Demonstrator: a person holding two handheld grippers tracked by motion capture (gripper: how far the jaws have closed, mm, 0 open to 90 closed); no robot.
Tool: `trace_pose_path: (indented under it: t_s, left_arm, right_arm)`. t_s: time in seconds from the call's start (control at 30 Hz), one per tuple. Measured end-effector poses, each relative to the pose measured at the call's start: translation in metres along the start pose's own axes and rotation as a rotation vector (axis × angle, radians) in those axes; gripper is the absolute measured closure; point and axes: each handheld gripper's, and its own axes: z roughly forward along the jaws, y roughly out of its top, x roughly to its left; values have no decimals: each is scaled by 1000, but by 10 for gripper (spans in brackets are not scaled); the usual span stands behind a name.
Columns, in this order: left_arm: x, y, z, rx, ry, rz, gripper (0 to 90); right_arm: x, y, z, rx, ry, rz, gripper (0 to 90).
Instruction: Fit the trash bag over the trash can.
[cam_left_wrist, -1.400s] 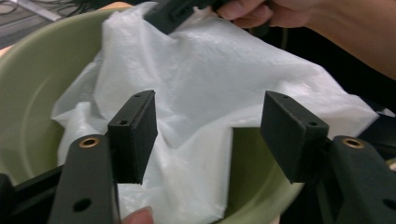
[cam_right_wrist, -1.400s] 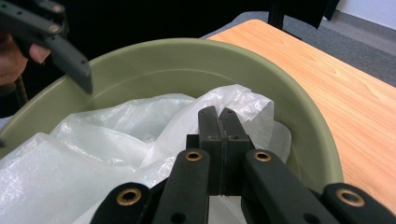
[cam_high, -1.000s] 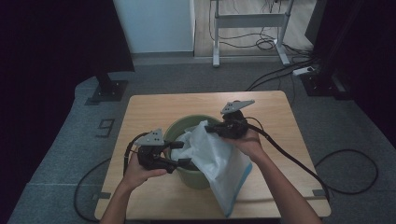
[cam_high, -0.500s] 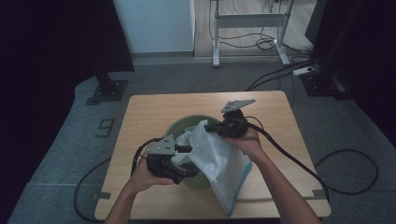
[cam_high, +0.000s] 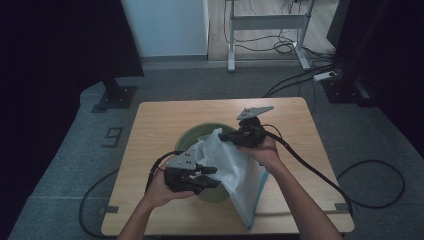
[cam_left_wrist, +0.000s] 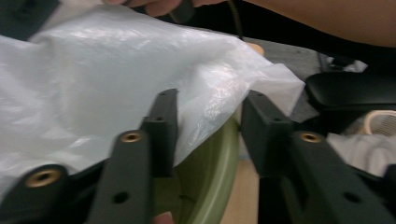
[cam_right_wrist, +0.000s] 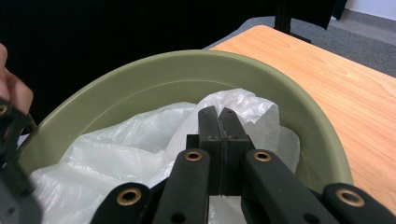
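An olive-green bin (cam_high: 192, 135) stands in the middle of the wooden table (cam_high: 160, 120). A white plastic bag (cam_high: 235, 170) lies over it and hangs down its near right side. My right gripper (cam_high: 227, 137) is at the far rim, shut on the bag's edge; in the right gripper view its jaws (cam_right_wrist: 219, 112) meet on the bag (cam_right_wrist: 140, 135) inside the bin's rim (cam_right_wrist: 187, 60). My left gripper (cam_high: 212, 176) is at the near rim. Its jaws (cam_left_wrist: 212, 100) have just been closing and still stand apart, with the bag's edge (cam_left_wrist: 116, 70) and the rim (cam_left_wrist: 219, 158) between them.
Black cables trail from both grippers across the table and off its left and right edges. Bare tabletop (cam_right_wrist: 327, 79) lies beyond and to both sides of the bin. On the floor behind are a desk frame (cam_high: 265, 22), a power strip (cam_high: 325, 76) and a black stand (cam_high: 117, 95).
My left gripper has moved right along the near rim up to the bag, and its jaws have narrowed. The right gripper has kept still, holding the bag.
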Motion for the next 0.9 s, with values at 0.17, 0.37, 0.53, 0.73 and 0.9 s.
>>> trace_pose_path:
  t_s: [0.17,0.37,0.53,0.73,0.9]
  left_arm:
    - [3,0,-1,-13,-72,-19,764]
    - [10,-1,-7,-71,-87,-70,889]
    - [18,-2,-16,-146,-8,-159,900]
    - [27,-7,-23,-189,59,-254,900]
    - [30,-9,-24,-199,90,-292,900]
  right_arm:
    - [0,-1,0,8,1,-4,890]
    - [1,-1,1,18,11,-11,887]
    - [2,-1,1,1,19,-14,674]
    - [4,6,-16,-101,12,3,436]
    - [8,10,-39,-178,9,-6,331]
